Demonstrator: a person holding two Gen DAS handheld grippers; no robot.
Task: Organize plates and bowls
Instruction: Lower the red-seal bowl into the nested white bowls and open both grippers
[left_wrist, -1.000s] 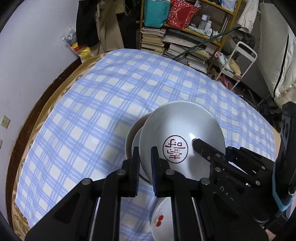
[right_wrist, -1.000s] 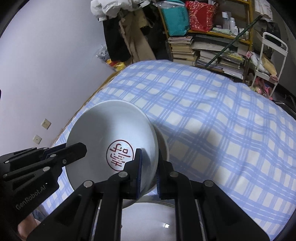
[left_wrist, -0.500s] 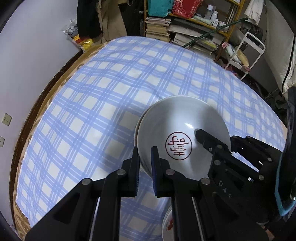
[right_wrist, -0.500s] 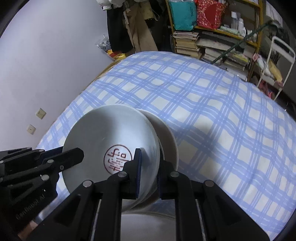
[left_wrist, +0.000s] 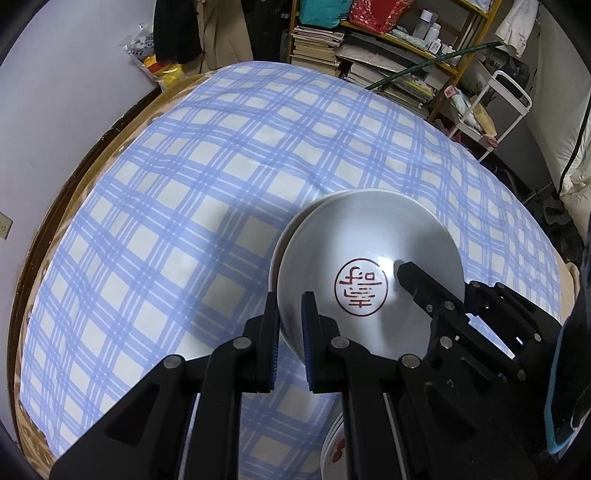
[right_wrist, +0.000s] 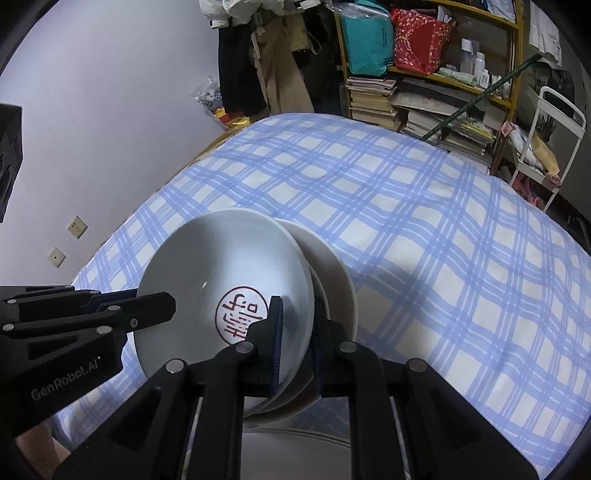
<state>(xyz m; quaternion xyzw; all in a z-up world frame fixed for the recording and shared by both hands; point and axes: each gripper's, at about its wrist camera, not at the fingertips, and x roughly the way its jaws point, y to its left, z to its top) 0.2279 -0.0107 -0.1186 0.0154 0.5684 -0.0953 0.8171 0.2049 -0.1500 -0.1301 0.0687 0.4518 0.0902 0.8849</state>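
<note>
Both grippers (left_wrist: 290, 314) (right_wrist: 297, 332) steeply down, on bowl (left_wrist: 369, 258) rim

A blue-checked cloth (left_wrist: 221, 184) covers the table. Far behind, a yellow shelf (right_wrist: 461, 81) holds stacked books (right_wrist: 373, 96); a pale wall (right_wrist: 92, 110) with sockets (right_wrist: 77, 226) stands left.

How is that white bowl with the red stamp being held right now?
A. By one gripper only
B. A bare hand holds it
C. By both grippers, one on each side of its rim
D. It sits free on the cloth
C: the left gripper and the right gripper each clamp the rim of the stamped bowl on opposite sides.
</note>
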